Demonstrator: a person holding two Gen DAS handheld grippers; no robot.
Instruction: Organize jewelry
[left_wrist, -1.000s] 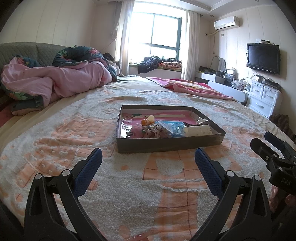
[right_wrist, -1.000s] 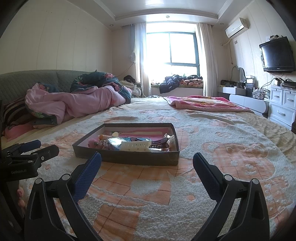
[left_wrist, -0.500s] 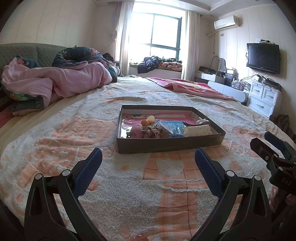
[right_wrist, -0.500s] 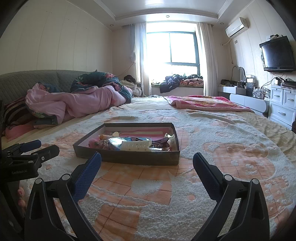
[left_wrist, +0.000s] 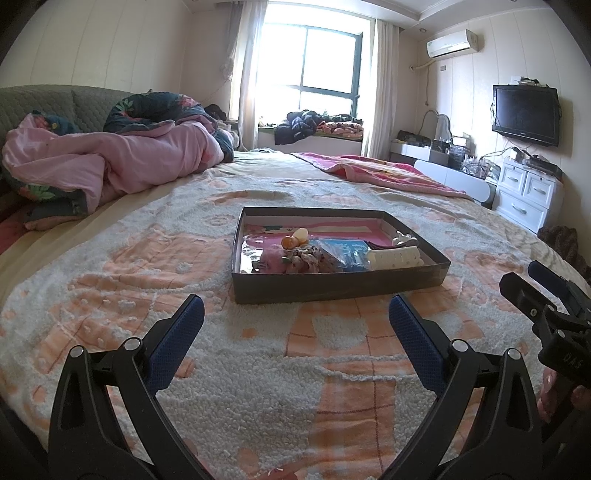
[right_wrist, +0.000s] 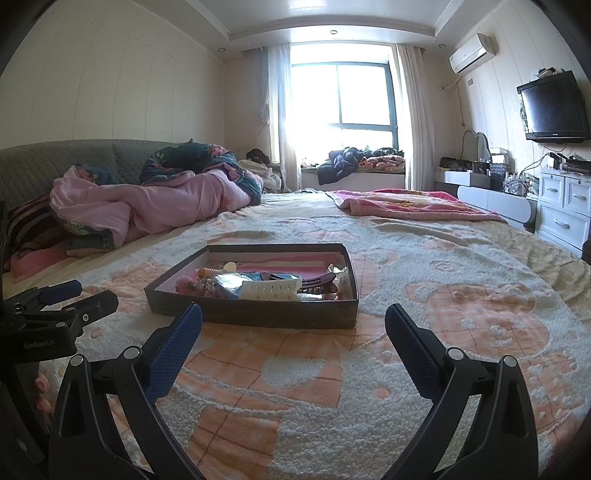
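Observation:
A shallow dark box (left_wrist: 332, 286) (right_wrist: 258, 317) sits on the bed. It holds a white hair clip (left_wrist: 393, 257) (right_wrist: 271, 290), a dark claw clip (right_wrist: 314, 284), an orange piece (left_wrist: 290, 242), a pink beaded bunch (left_wrist: 291, 260) and a blue packet (left_wrist: 340, 251). My left gripper (left_wrist: 295, 317) is open and empty, short of the box's near wall. My right gripper (right_wrist: 293, 325) is open and empty, near the box's front edge. Each gripper shows in the other's view, the right one (left_wrist: 546, 299) and the left one (right_wrist: 62, 299).
The bed has a fuzzy cream and orange blanket (left_wrist: 258, 369). A pink quilt pile (left_wrist: 110, 166) lies at the back left, a pink blanket (left_wrist: 373, 171) at the back right. White drawers (left_wrist: 524, 195) and a wall TV (left_wrist: 526, 114) stand at the right.

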